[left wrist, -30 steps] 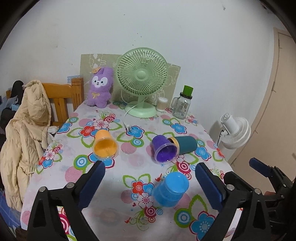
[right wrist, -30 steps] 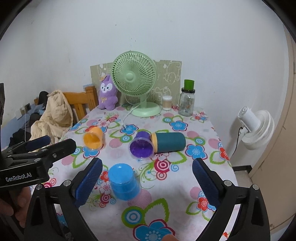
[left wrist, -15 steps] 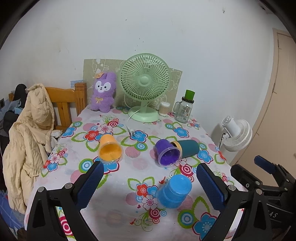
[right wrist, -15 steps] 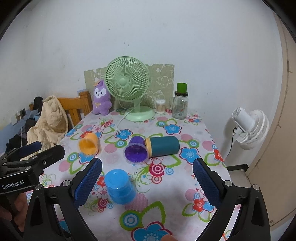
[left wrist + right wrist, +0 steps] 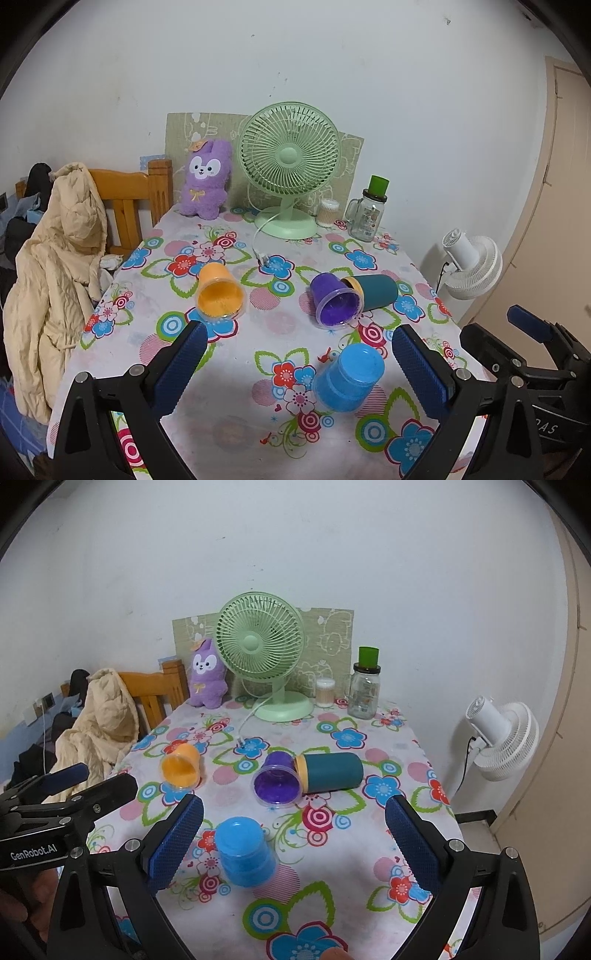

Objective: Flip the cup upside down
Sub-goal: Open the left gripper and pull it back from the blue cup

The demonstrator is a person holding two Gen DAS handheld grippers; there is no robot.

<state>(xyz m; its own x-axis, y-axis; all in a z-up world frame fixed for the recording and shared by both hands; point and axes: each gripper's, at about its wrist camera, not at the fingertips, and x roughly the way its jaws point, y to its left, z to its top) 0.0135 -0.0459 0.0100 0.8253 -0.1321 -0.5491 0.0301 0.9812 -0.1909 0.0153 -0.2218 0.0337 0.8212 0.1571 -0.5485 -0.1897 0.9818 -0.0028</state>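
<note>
Both cameras have pulled back and up over the last second. The green fan (image 5: 290,173) sat higher and closer in the frame a second ago; more of the floral surface (image 5: 236,417) shows now. Blue cup (image 5: 349,376) unchanged in place and pose through the retreat: mouth down, base up, resting on the cloth.

Judgement: the blue cup looks already flipped. Withdrawal reads as end of that step, or a reset before another cup.

Positions, taken from the blue cup:
- Purple cup (image 5: 335,301) beyond it, lying on its side, mouth toward the camera.
- Teal cup (image 5: 376,291) just right of the purple one, also on its side, rim touching or nearly touching it; cannot tell which.
- Orange cup (image 5: 218,293) beyond and well to the left, on its side, mouth toward the camera.
- Fan at the far end, by the wall.

Fingers:
- Left gripper (image 5: 297,373): spread wide, nothing between them. Touching nothing; blue cup sits inside the gap in view but clear of both pads.
- Right gripper (image 5: 293,843): spread wide, empty. Blue cup (image 5: 243,853) appears near its left pad, not in contact.

Three cups on their sides remain candidates if more flipping is intended.
</note>
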